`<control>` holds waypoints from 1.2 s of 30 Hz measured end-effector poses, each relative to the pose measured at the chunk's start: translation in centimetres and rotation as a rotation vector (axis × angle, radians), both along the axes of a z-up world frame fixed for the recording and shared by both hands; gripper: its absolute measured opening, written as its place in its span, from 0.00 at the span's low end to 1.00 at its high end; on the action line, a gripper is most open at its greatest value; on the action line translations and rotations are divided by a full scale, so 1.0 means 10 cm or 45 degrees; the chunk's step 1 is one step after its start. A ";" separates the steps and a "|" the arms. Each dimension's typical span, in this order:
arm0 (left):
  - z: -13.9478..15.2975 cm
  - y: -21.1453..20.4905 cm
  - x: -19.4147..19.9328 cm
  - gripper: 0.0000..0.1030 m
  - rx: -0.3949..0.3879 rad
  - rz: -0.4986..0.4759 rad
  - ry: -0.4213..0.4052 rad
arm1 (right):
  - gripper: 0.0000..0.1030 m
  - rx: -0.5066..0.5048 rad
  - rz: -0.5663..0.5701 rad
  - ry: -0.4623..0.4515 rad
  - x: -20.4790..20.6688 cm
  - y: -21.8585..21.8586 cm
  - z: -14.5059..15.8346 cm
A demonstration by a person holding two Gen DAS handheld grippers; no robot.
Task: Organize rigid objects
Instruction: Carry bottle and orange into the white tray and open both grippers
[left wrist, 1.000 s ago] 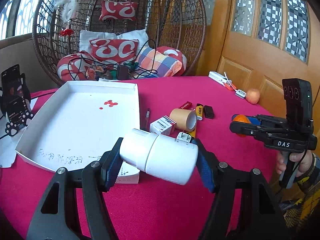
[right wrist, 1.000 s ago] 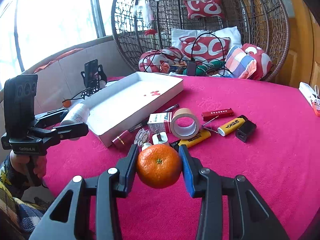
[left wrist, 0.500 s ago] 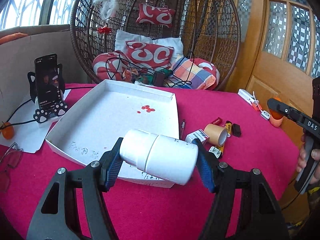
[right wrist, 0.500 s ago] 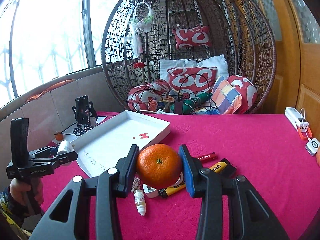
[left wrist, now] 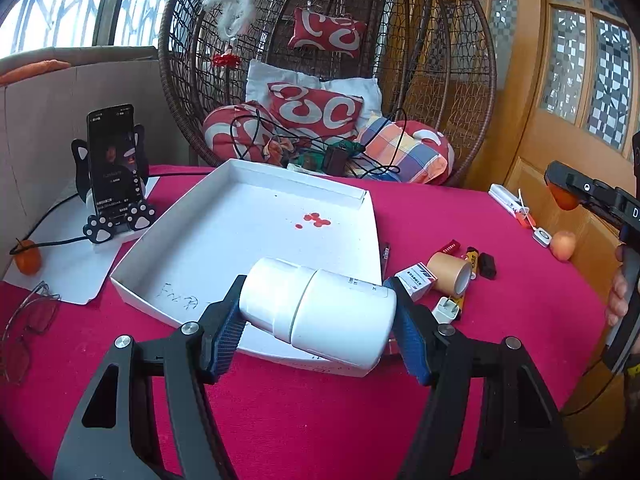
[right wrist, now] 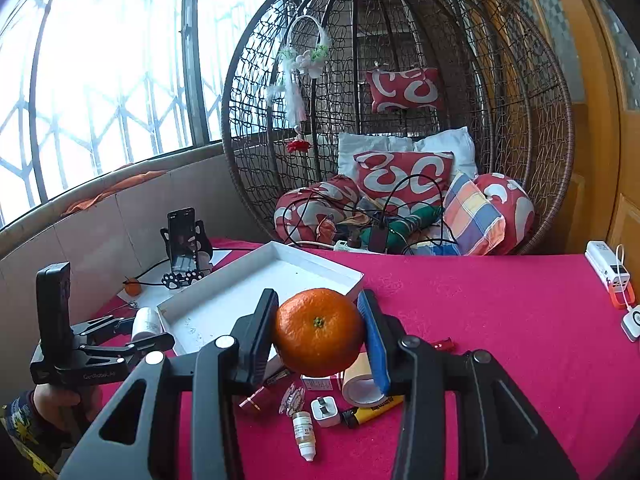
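Judging by the bare white tray (left wrist: 240,236), sorting has hardly begun. The left gripper (left wrist: 318,312) is clamped on a white bottle (left wrist: 320,310) lying sideways, raised over the tray's near edge. The right gripper (right wrist: 318,334) grips an orange (right wrist: 318,332) in the air above the clutter on the red tablecloth (right wrist: 500,320). A tape roll (left wrist: 450,278), a small box (left wrist: 418,280), a charger plug (right wrist: 325,410), a lighter (right wrist: 376,410) and a dropper bottle (right wrist: 305,434) remain beside the tray, unsorted.
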State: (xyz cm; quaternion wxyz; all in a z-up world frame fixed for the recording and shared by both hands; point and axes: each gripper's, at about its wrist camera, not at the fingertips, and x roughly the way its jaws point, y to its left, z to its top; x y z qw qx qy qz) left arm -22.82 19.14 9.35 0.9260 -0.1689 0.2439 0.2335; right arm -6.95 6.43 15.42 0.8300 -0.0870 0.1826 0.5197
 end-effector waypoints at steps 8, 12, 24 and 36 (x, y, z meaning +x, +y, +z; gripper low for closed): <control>0.00 0.05 -0.03 0.65 0.002 0.020 0.003 | 0.40 0.005 0.048 -0.003 -0.02 0.21 0.09; 0.01 0.09 -0.06 0.65 0.007 0.030 0.004 | 0.40 -0.004 0.071 0.011 -0.02 0.32 0.09; 0.05 0.39 0.16 0.65 -0.027 0.051 0.015 | 0.40 -0.064 0.157 0.081 -0.02 0.78 -0.02; -0.04 1.17 0.80 0.65 -0.063 0.100 0.149 | 0.40 -0.208 0.207 0.265 0.08 1.47 -0.51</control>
